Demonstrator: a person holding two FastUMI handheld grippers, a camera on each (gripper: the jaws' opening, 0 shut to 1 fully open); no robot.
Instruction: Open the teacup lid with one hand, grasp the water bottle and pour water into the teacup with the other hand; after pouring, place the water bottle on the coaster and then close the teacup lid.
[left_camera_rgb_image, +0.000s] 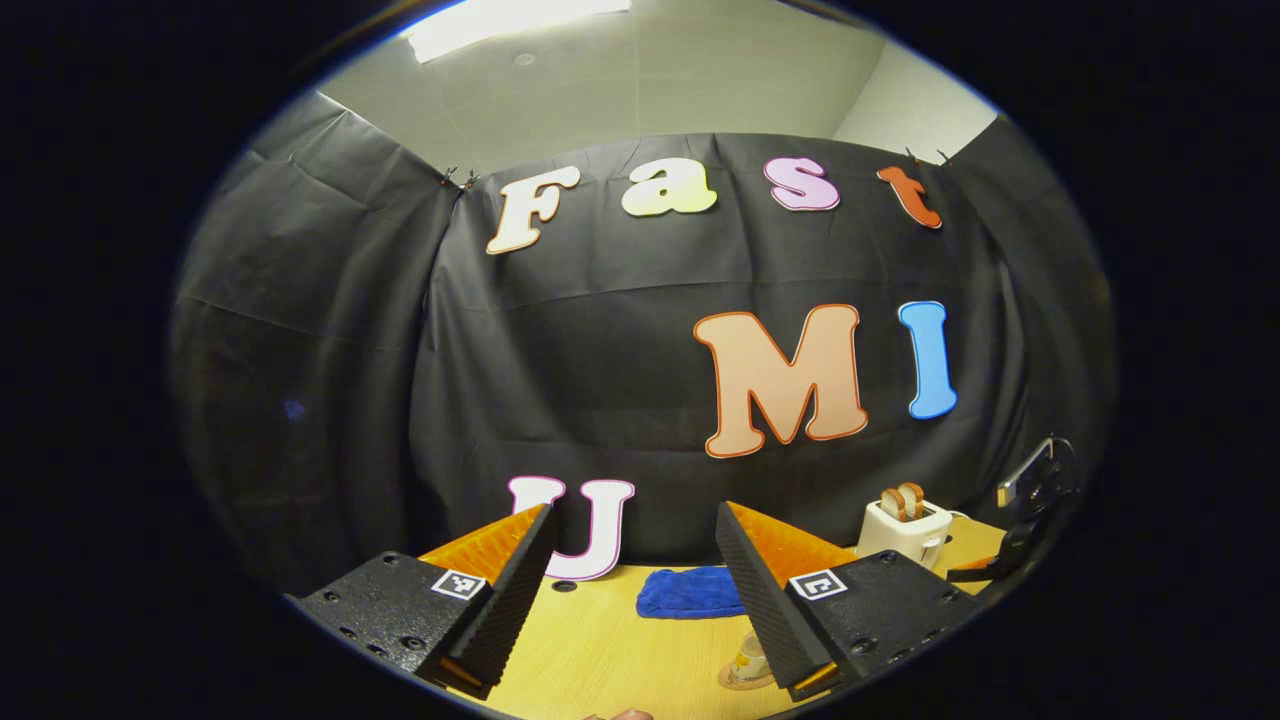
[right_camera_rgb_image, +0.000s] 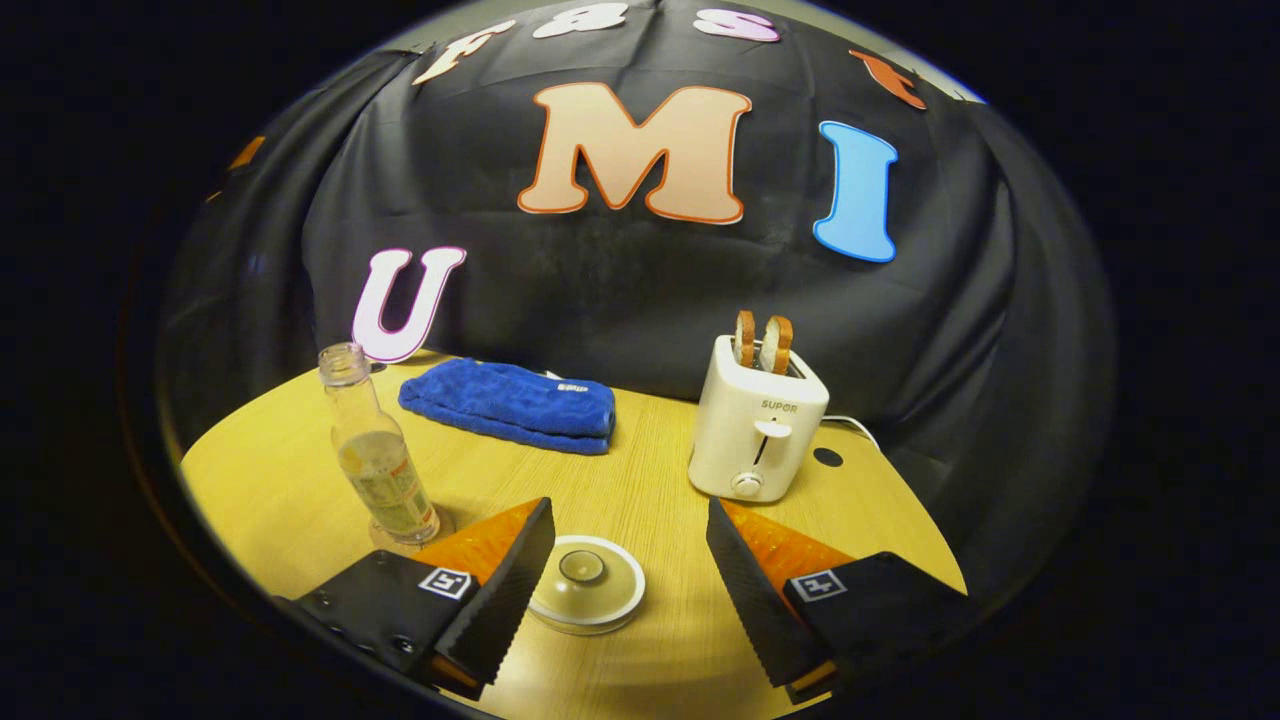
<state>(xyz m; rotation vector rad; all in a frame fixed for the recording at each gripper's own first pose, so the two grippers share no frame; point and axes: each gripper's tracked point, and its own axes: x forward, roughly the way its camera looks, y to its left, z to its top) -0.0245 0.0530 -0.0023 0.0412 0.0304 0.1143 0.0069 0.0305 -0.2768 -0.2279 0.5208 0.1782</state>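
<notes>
Now the table is taken in first, pale wood, with a toaster and a folded blue towel at the back, neither wanted for this job. Next in size, the bottle is seen upright at the left of the right gripper view, uncapped, clear plastic, a little liquid low inside. It is judged light and somewhat squeezable, smooth enough to slip, so a hold around the labelled body, below the shoulder, is advised, with modest pressure so nothing is forced out of the open neck. Whether it stands on the coaster cannot be told. Smaller again, the lid is found seated on the teacup, white-rimmed, with a small round knob at its centre. It is judged hard, glossy and breakable; the knob is the place to be pinched. The right gripper is held spread wide, empty, its fingers either side of the lid and clear of it. The left gripper is likewise held apart, empty, raised above the table.
</notes>
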